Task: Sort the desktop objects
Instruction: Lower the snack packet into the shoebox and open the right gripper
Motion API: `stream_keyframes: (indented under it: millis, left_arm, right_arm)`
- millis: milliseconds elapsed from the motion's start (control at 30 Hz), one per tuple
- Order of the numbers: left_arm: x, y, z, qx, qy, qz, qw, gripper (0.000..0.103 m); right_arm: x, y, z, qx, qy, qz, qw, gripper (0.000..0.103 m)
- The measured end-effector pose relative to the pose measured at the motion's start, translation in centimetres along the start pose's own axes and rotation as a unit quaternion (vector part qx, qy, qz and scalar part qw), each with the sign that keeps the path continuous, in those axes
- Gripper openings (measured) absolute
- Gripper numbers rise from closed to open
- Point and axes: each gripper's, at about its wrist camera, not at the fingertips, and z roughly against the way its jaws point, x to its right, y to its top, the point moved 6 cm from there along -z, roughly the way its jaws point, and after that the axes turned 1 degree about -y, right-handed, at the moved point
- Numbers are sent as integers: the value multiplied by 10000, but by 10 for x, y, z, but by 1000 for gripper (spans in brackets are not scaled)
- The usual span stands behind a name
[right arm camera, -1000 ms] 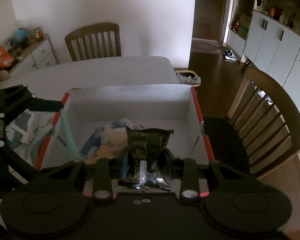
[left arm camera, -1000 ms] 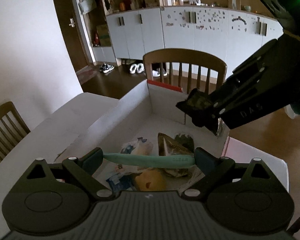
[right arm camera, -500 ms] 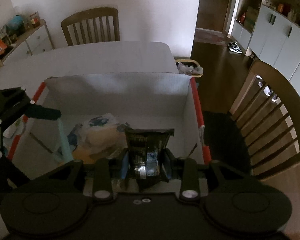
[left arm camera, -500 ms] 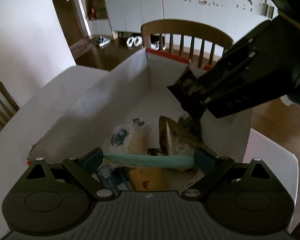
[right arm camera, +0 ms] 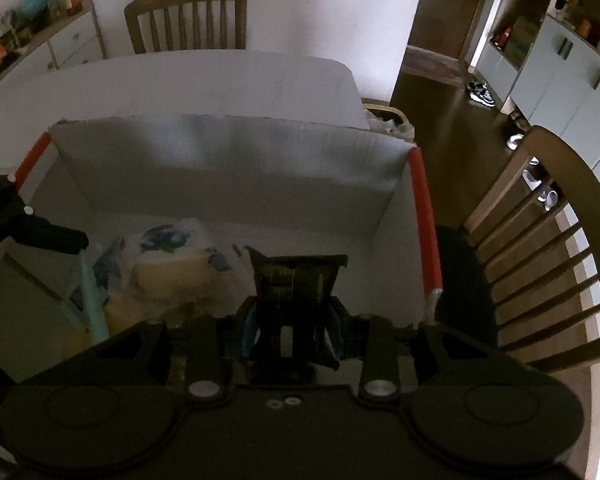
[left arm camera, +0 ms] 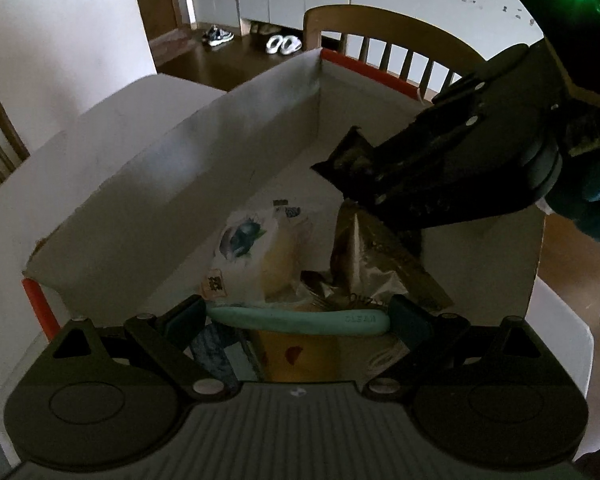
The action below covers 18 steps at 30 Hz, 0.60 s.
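Left wrist view: left gripper [left arm camera: 298,320] is hanging over a white cardboard box [left arm camera: 188,168] with red-taped edges, sitting on a white tabletop [left arm camera: 112,108]. Its fingers are clamping a pale teal stick-shaped object [left arm camera: 300,320] endwise, one pad at each end, so it is lying crosswise between them; the word "CLEAN" is reading along its right part. Below it, inside the box, a clear bag with a blue print and yellow contents [left arm camera: 260,248] is lying beside a brownish foil packet [left arm camera: 364,264]. Right gripper [left arm camera: 356,168] is reaching in from the upper right over the box's right side, a gloved hand [left arm camera: 592,200] behind it, and a dark snack packet [left arm camera: 348,156] is sticking out past its tips.

Right wrist view: right gripper [right arm camera: 290,322] is pointing steeply down into the same box [right arm camera: 228,148]. Its fingers are pinching the dark packet [right arm camera: 296,280] at its lower part, the upper edge standing up and fanning out above the pads. The packet is hanging over the right half of the box interior, clear of the bag with yellow contents [right arm camera: 172,268] on the floor of the box to its left. Left gripper's dark finger [right arm camera: 48,236] is showing at the left edge with the teal stick [right arm camera: 94,304] running down from it. Wooden chairs [right arm camera: 540,248] are standing around the tabletop [right arm camera: 180,80].
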Motion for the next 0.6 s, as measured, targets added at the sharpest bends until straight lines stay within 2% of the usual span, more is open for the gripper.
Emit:
stream_keyframes:
  millis: [200,467,600]
  left_arm:
    - [1,-2,-6,-237,-101,26,9997,98]
    - [-3,-3,-10,-497,-277,78,9983,98]
    - [-2,-5,-7,-533,-387,66,9978,98]
  right_arm:
    - [-1,-2,-9,-100,21,3,9999,34]
    - [-3,1,-5,-46,72,12,10000,43]
    - [-6,1,5,41,12,39,10000,61]
